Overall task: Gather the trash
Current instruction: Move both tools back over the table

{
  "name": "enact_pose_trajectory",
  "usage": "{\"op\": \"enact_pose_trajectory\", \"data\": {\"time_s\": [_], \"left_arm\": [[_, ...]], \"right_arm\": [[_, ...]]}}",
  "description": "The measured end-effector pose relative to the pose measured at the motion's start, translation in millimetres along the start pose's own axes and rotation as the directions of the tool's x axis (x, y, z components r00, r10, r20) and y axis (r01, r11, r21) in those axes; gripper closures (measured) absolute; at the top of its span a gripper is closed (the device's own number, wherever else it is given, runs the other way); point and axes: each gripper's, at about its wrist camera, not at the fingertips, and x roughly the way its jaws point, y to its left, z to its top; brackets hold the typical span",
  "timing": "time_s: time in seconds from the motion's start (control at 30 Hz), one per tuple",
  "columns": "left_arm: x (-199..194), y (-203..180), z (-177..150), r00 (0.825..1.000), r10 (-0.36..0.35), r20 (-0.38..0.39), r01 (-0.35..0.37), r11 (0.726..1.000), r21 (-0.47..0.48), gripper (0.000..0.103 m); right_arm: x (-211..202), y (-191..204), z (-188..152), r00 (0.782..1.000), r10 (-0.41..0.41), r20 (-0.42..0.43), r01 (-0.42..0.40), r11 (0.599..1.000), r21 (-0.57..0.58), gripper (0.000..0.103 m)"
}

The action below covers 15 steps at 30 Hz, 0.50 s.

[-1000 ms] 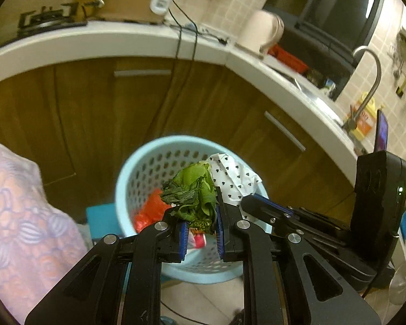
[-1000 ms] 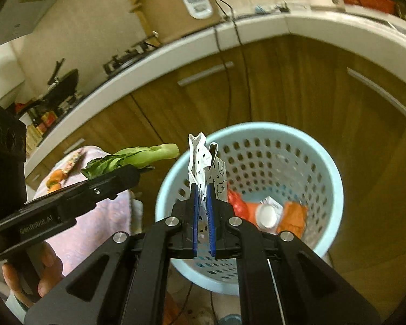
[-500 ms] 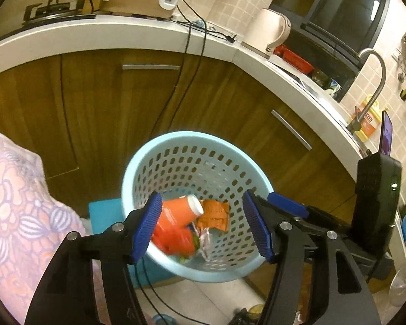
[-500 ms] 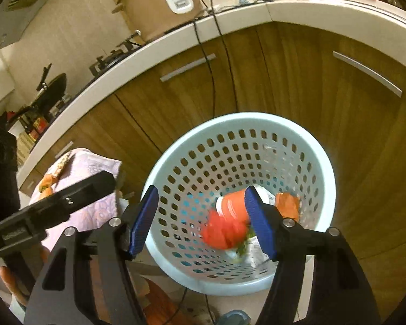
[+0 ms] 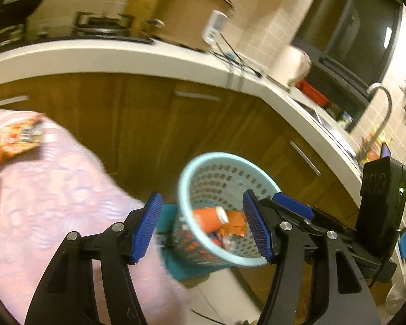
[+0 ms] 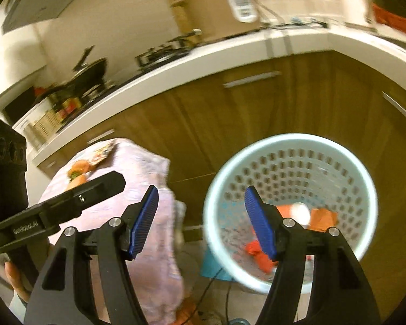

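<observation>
Motion-blurred snack packet (image 5: 21, 138) on pink cloth (image 5: 56, 195), label unreadable

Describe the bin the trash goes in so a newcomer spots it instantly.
Find the curved white countertop over the wooden cabinets. On the floor in front of them stands the pale blue basket, beside the table with the pink cloth. It is the only round container with rows of holes, and orange trash lies inside.
</observation>
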Motion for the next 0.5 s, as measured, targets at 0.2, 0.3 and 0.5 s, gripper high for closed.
{"op": "enact_pose_trajectory", "data": {"time_s": [0.2, 0.3, 0.5], "left_arm": [[-53.0, 47.7, 3.8, 0.992, 0.093, 0.087, -0.086, 0.993, -0.08, 0.042], [-77.8, 71.2, 4.0, 0.984, 0.135, 0.119, -0.12, 0.985, -0.124, 0.042], [-115.3, 113.1, 2.6, 0.956, 0.243, 0.167, -0.212, 0.96, -0.183, 0.042]], "right_arm": [[19.4, 63.0, 6.4, 0.998, 0.066, -0.018, -0.067, 0.994, -0.089, 0.04], [28.8, 88.5, 9.5, 0.996, 0.086, -0.027, -0.089, 0.989, -0.119, 0.04], [54.1, 140.7, 14.8, 0.993, 0.11, -0.052, -0.118, 0.976, -0.182, 0.04]]}}
